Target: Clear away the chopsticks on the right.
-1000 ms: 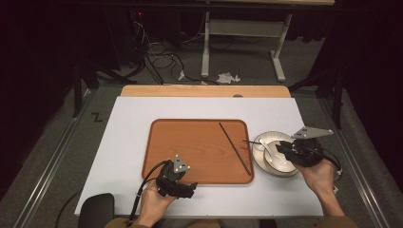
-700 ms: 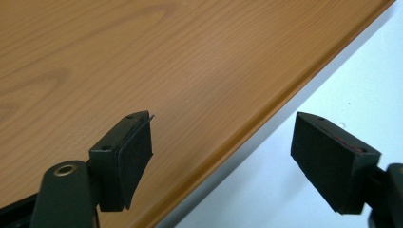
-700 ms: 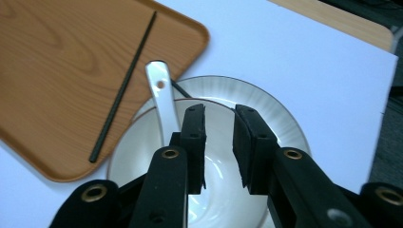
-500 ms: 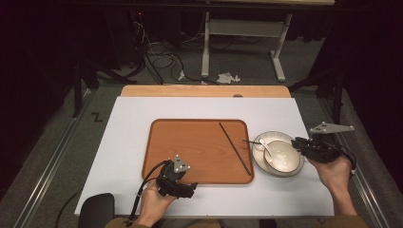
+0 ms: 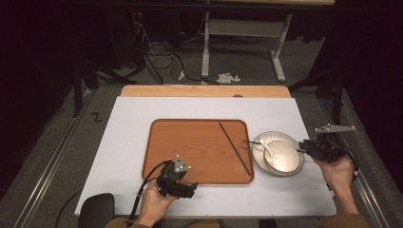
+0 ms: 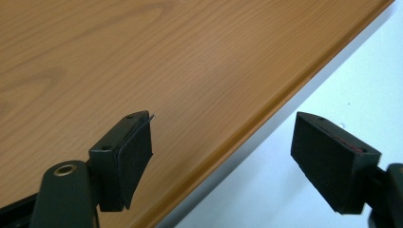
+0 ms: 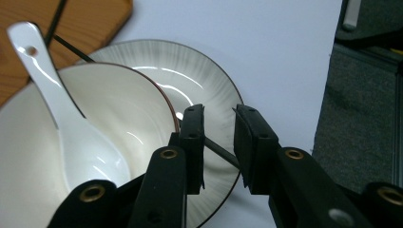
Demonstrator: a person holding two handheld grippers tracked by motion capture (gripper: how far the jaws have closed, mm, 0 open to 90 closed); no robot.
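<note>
Looking down from the high view, the person's right hand comes in from the bottom right corner, forearm angled up and slightly inward, holding the right gripper level at the edge of the plate, its jaws pointing left. A bowl sits on that plate with a white spoon lying in it, and a chopstick lies across bowl and plate towards the gripper. The left hand rests low at the near edge of the table, wrist bent, with the left gripper over the near rim of the tray. A second chopstick lies slantwise on the tray's right side.

In the left gripper view, the jaws stand wide apart with nothing between them, one over the tray's wood, the other over the white table.

In the right gripper view, the jaws stand a narrow gap apart and have just been opening. The thin dark chopstick runs through the gap over the plate's rim; the pads do not look pressed on it. The bowl and spoon lie just beyond, to the left.
</note>
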